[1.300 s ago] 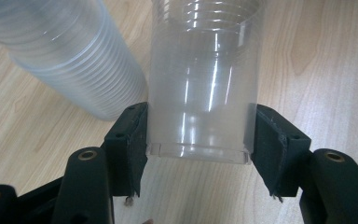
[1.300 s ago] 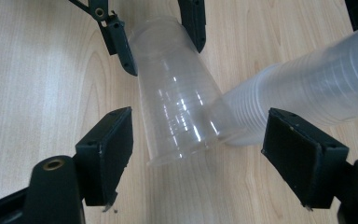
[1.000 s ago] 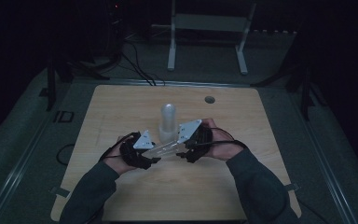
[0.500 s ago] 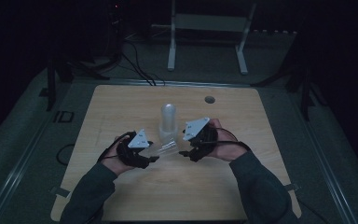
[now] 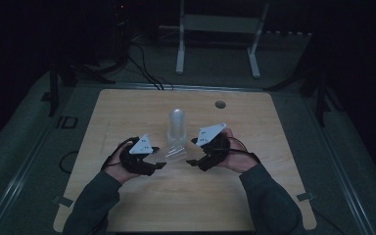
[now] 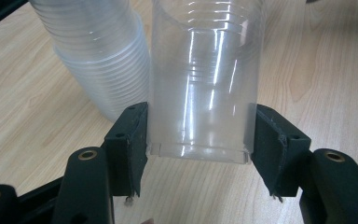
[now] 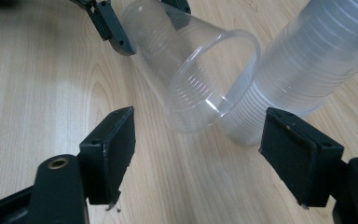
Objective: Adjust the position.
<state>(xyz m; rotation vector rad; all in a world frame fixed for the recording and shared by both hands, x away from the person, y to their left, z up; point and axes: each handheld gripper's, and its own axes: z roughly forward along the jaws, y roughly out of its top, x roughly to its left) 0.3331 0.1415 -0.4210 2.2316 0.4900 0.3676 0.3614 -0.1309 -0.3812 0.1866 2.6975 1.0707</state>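
From above, both hands rest low at the table's near middle, the left gripper [image 5: 157,159] clamping a clear cup [image 5: 172,152] beside the cup stack [image 5: 176,126]; closer, the right gripper [image 7: 196,140] gapes wide, empty.

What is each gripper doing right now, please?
Left gripper: shut on the single clear cup.
Right gripper: open, holding nothing.

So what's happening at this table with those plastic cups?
A person works with a hand-held gripper in each hand. The left gripper clamps a single clear cup near its base, tipped on its side. The right gripper is open, facing the cup's mouth. A stack of cups stands on the wooden table beside them.
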